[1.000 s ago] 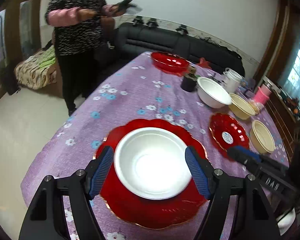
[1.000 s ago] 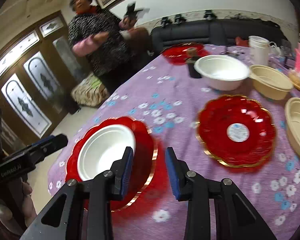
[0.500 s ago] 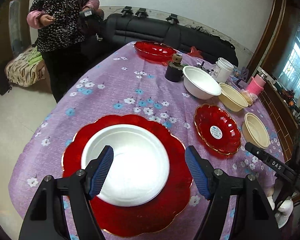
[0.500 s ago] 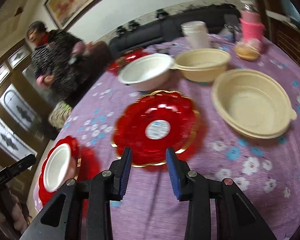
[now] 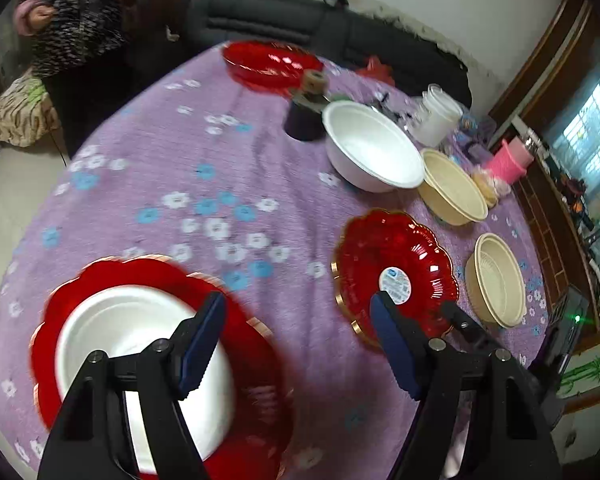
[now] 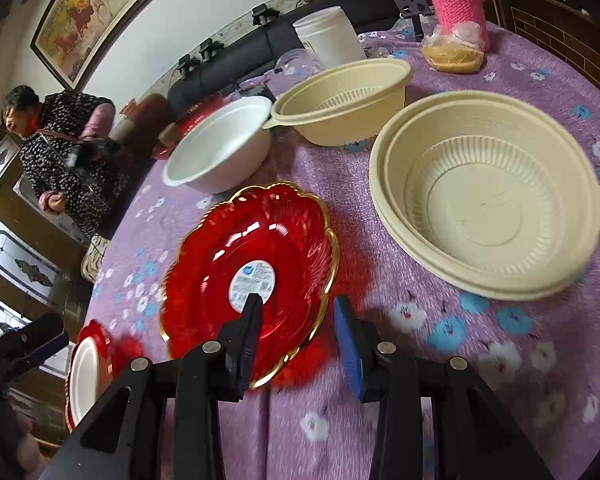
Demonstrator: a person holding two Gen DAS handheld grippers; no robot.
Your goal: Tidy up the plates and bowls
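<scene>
A small red scalloped plate (image 6: 228, 248) with a gold rim and a round sticker lies on the purple flowered cloth. My right gripper (image 6: 298, 304) is open and straddles its near rim, one finger over the plate and one outside it. The pads do not press on it. In the left wrist view this plate (image 5: 380, 248) sits right of centre. My left gripper (image 5: 296, 304) hangs open over bare cloth, nothing between its fingers. To its left a white bowl (image 5: 120, 332) rests in a large red plate (image 5: 260, 360).
Behind the small plate stand a white bowl (image 6: 220, 148) and two cream bowls (image 6: 340, 104) (image 6: 480, 200). Farther back are another red plate (image 5: 268, 60), a dark cup (image 5: 302, 120), a white jar (image 5: 438, 114) and a pink cup (image 5: 508, 160). A person (image 5: 72, 20) stands at the table's far left.
My left gripper slid right, off the white bowl that was centred between its fingers. My right gripper swung from the large red plate to the small one and came down at its near rim.
</scene>
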